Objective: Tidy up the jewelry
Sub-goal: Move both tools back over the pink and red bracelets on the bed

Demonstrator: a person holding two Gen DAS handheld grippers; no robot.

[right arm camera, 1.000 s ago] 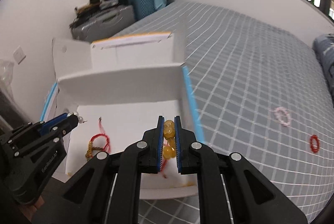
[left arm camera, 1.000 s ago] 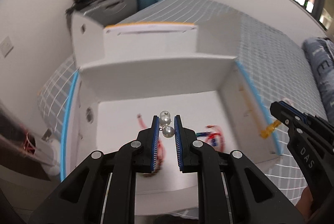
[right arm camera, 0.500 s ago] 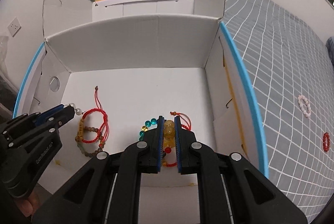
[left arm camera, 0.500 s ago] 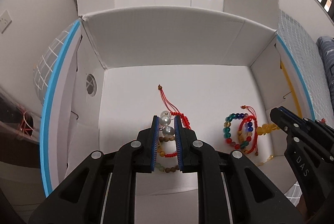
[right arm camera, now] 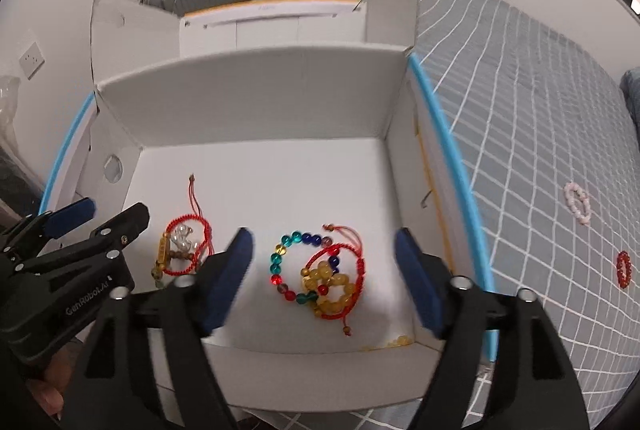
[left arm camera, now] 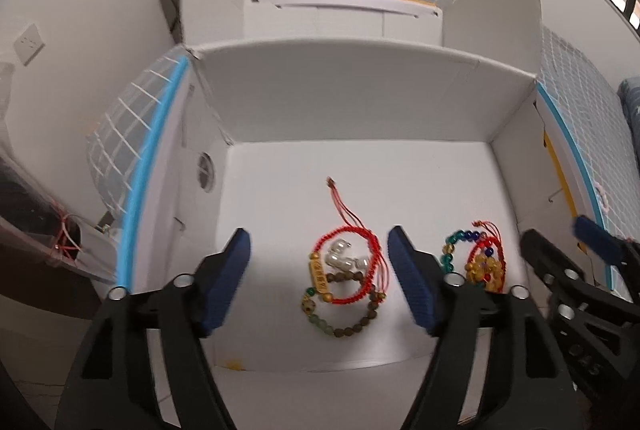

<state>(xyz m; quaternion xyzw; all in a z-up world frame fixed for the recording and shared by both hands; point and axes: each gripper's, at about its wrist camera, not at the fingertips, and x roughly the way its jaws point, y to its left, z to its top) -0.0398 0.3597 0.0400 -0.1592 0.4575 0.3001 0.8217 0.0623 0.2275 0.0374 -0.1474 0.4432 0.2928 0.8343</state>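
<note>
Both grippers' fingers [left arm camera: 412, 282] opened, bracelets [left arm camera: 346, 262] dropped

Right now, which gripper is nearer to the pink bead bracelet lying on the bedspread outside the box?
Right. The right gripper hangs open over the box's right half, nearest the pink bracelet; the left gripper is open over the left half, farther off.

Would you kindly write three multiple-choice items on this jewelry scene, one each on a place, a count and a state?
1. Where does the pearl bracelet lie?
A. on the bed
B. in the white box
C. in the left claw

2. How many bracelets lie on the bed outside the box?
A. none
B. two
C. four

3. How does the right claw stand?
A. open and empty
B. shut on yellow beads
C. shut on the box wall

Key: 1 B, it rests on the box floor among the cords; 2 B, one pink, one red; 3 A, its jaws have just opened, with the yellow beads lying below.
</note>
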